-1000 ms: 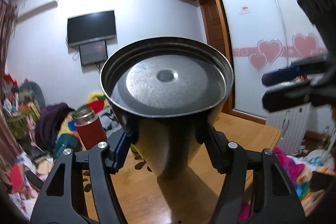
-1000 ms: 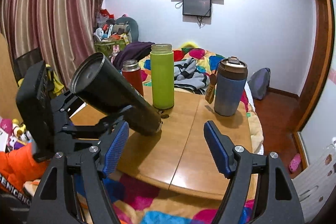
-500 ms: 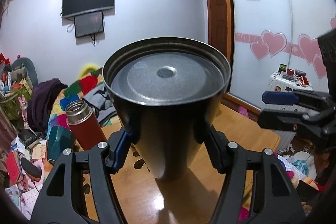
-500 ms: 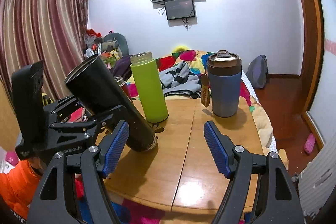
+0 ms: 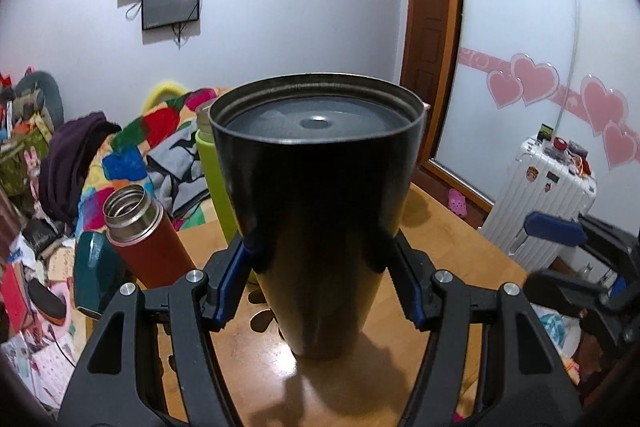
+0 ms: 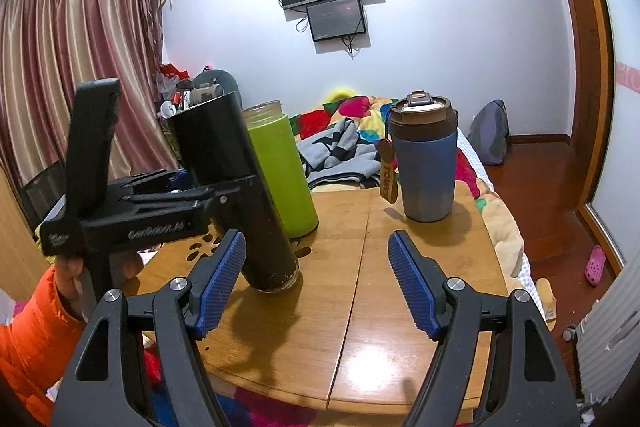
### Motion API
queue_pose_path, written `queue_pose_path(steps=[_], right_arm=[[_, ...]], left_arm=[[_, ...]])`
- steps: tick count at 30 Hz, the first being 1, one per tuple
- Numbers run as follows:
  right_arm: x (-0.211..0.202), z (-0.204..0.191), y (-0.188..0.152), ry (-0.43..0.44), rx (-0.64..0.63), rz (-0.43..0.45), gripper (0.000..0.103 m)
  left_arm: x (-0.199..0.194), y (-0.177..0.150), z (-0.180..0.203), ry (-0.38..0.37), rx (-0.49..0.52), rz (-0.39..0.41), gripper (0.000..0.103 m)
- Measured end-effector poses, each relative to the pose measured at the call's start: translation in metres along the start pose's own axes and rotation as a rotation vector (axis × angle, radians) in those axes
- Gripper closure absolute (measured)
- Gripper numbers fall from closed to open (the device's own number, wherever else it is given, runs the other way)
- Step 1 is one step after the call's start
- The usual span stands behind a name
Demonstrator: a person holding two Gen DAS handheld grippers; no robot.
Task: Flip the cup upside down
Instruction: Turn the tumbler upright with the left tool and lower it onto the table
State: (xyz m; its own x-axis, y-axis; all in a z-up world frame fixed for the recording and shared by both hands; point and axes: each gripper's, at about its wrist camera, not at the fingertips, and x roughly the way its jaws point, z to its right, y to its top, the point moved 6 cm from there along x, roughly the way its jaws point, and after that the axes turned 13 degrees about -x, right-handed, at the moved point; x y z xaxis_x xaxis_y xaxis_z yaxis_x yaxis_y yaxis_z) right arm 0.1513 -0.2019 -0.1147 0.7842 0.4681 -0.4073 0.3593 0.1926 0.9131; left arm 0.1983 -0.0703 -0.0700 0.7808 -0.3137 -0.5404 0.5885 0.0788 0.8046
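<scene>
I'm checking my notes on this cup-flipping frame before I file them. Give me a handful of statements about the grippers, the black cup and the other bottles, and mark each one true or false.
1. The left gripper is shut on the black cup. True.
2. The right gripper also holds a cup. False: its jaws stand open with nothing between them.
3. The black cup lies flat on its side on the table. False: it stands tilted, its narrower end on the table and its wider, recessed end up.
4. The green bottle stands upright behind the black cup. True.
5. The red flask has a lid on. False: its steel mouth is open.
</scene>
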Motion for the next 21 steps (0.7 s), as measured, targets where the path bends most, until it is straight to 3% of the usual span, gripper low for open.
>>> queue_pose_path(steps=[13, 21], right_arm=[[0.001, -0.002, 0.001, -0.002, -0.004, 0.0, 0.032], [-0.001, -0.007, 0.008, -0.015, -0.017, 0.013, 0.032]], left_arm=[[-0.003, 0.001, -0.001, 0.02, 0.006, 0.011, 0.039], [-0.02, -0.002, -0.003, 0.017, 0.004, 0.038, 0.029]])
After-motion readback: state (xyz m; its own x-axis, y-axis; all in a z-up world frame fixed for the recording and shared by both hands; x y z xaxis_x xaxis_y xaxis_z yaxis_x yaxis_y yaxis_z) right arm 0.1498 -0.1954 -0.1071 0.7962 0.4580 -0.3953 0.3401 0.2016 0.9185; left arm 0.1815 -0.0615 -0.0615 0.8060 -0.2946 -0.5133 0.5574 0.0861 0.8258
